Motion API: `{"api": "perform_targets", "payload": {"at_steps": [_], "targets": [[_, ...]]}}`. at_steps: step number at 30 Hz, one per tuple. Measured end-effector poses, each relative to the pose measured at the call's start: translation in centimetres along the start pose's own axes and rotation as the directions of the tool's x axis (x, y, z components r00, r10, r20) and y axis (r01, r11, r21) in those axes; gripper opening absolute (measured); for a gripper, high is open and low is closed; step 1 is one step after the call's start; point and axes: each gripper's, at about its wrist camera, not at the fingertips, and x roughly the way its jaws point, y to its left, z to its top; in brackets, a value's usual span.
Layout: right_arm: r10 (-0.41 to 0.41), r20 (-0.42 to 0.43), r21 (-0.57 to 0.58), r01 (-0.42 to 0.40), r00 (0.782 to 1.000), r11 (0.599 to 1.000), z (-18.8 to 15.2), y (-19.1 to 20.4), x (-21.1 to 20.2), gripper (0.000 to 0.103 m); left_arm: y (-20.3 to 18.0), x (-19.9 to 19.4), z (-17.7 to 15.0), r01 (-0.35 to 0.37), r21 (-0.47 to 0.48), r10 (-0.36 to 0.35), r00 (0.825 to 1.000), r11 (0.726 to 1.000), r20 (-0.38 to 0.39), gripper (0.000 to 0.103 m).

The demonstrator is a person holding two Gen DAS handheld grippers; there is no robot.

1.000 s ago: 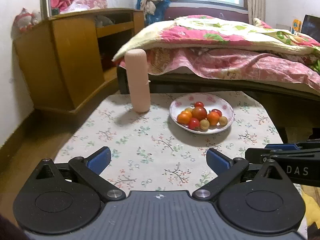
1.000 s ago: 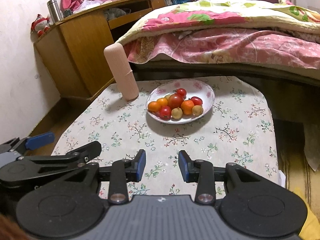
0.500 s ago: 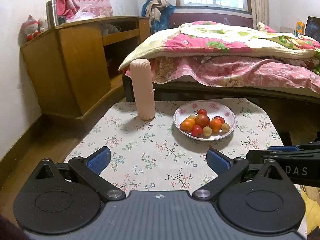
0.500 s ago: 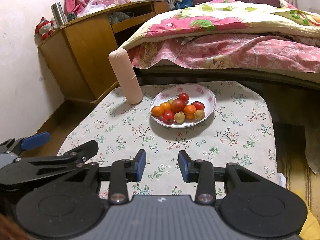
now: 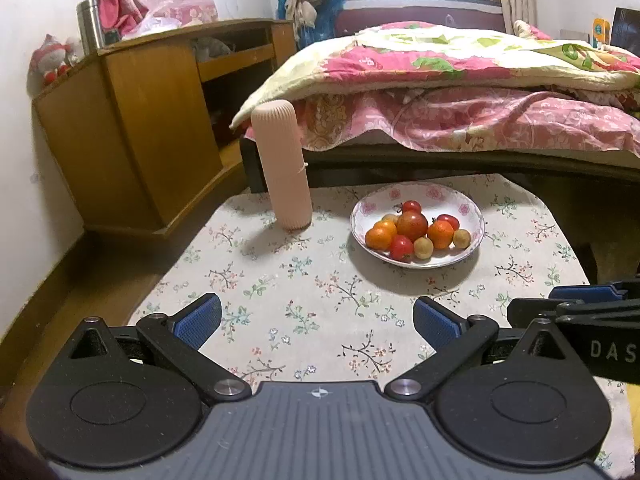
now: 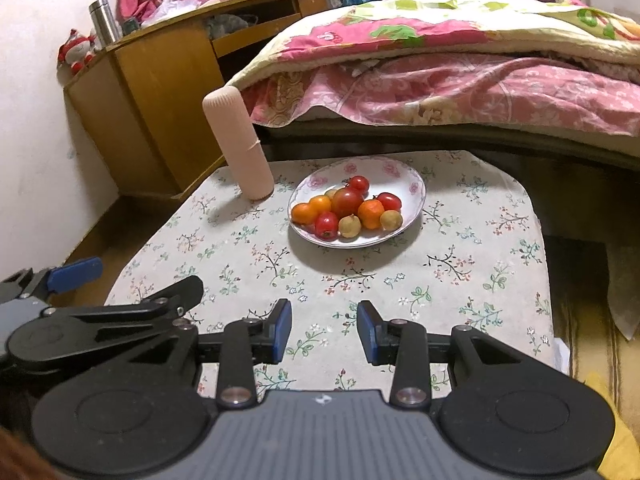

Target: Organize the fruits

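A white flowered plate (image 5: 460, 204) (image 6: 404, 176) stands at the far middle of the floral table and holds a pile of small fruits (image 5: 412, 232) (image 6: 347, 210): red tomatoes, orange ones and yellow-brown ones. My left gripper (image 5: 318, 320) is wide open and empty over the near table edge, well short of the plate. My right gripper (image 6: 324, 330) is open with a narrower gap, empty, and also short of the plate. Each gripper shows at the side of the other's view.
A tall pink ribbed cylinder (image 5: 282, 168) (image 6: 240, 148) stands upright left of the plate. A wooden cabinet (image 5: 132, 120) is at the left beyond the table. A bed with a pink quilt (image 5: 460, 100) runs behind the table's far edge.
Both grippers have drawn back and risen a little, so the plate and cylinder look farther off. Jaw openings are unchanged.
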Motion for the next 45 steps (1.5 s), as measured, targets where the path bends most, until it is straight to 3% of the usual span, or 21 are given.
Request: {"api": "perform_targets", "payload": {"at_steps": [5,30,45], "targets": [[0.003,0.003,0.007,-0.003,1.000,1.000,-0.3,-0.2,-0.1,0.052,-0.4,1.1,0.0,0.000,0.034,0.002,0.999,0.999,-0.048,0.103],[-0.049,-0.078,-0.020,0.047,0.996,0.999,-1.6,0.0,2.9,0.053,0.4,3.7,-1.0,0.065,-0.020,-0.066,0.993,0.998,-0.100,0.103],[-0.053,-0.094,-0.029,0.051,0.994,0.998,-1.8,0.0,3.1,0.053,0.2,3.5,-1.3,0.048,-0.008,-0.049,0.993,0.999,-0.108,0.103]]}}
